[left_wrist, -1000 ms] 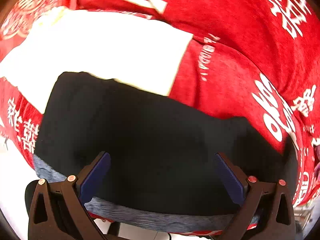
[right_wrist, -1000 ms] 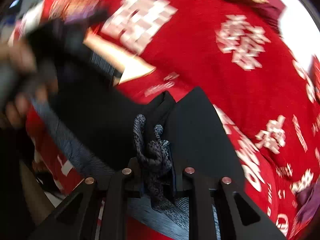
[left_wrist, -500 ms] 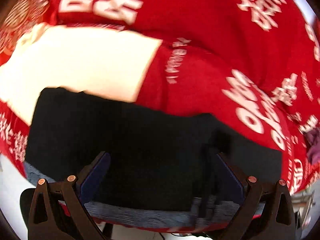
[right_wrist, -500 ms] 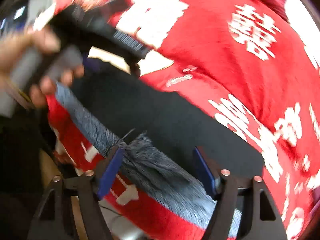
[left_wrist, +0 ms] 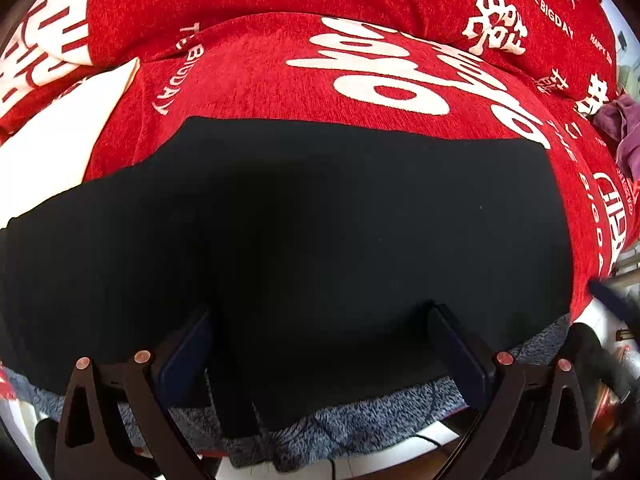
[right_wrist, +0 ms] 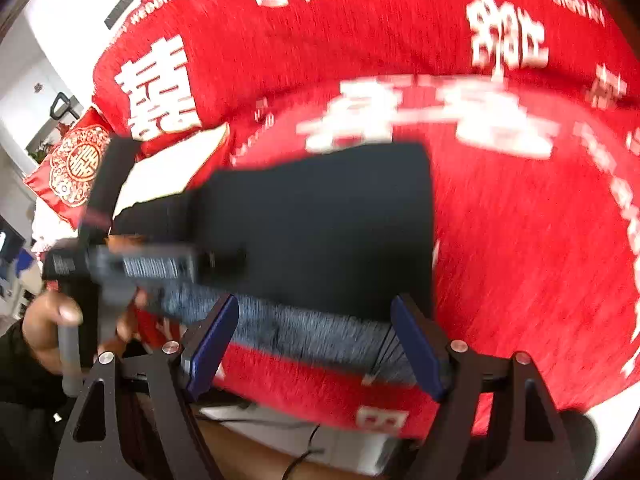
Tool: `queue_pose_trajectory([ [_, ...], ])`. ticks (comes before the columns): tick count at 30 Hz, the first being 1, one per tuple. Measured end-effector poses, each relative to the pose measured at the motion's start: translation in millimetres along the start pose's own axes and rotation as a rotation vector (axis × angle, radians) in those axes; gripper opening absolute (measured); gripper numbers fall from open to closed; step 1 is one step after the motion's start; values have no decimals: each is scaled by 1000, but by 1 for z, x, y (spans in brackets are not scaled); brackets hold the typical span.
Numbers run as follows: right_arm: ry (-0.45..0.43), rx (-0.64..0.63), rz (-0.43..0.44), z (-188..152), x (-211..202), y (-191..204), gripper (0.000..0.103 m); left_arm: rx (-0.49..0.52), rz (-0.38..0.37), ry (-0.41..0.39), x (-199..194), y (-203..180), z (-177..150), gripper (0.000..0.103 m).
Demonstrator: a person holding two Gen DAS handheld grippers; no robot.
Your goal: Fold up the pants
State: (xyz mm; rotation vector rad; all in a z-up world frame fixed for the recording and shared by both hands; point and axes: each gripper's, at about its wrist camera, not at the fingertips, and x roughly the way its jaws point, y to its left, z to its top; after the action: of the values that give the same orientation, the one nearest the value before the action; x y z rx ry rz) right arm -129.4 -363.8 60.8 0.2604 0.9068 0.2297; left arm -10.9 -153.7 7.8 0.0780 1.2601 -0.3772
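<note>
Black pants [left_wrist: 320, 232] folded flat, grey fleece lining edge showing.

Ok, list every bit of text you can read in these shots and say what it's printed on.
"THE BIGDAY": white print on the red blanket.
"BIGDAY": the same blanket, left of the black pants.
"HAPPY": blanket's right edge, cut off.
Large white Chinese characters: decorative, not legible to me.
Right wrist view: all print motion-blurred, unreadable.

One pair of black folded pants with a grey fleecy lining [left_wrist: 320, 232], one red woven blanket with white lettering [left_wrist: 280, 64], one red embroidered cushion [right_wrist: 74, 164], one purple crumpled cloth [left_wrist: 624, 132], two black claws with blue pads, left claw [left_wrist: 320, 356], right claw [right_wrist: 316, 344]
</note>
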Motion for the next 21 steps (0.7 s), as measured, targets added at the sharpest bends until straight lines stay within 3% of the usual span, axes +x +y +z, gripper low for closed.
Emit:
queue_pose_trajectory([
  [2, -53, -40, -21, 17, -7, -1, 82, -40, -19, -16, -10, 5, -2, 103],
  [6, -75, -92, -31, 64, 12, -7, 82, -68, -27, -18, -15, 7, -13, 103],
  [8, -51, -103, -3, 84, 36, -8, 82, -48, 17, 20, 1, 3, -16, 103],
  [10, 7, -87, 9, 92, 62, -15, 83, -43, 35, -8, 3, 3, -19, 103],
  [12, 64, -65, 14, 92, 89, -26, 86, -49, 40, -7, 4, 2, -18, 103],
  [15, 68, -130, -14, 87, 92, -18, 88, -43, 33, 4, 2, 3, -17, 103],
  [19, 18, -169, -58, 69, 50, 2, 89, -108, -18, -16, -17, 14, -25, 103],
  [21, 1, -214, -149, 45, 34, 13, 89, -98, 25, -1, -12, 15, -30, 103],
])
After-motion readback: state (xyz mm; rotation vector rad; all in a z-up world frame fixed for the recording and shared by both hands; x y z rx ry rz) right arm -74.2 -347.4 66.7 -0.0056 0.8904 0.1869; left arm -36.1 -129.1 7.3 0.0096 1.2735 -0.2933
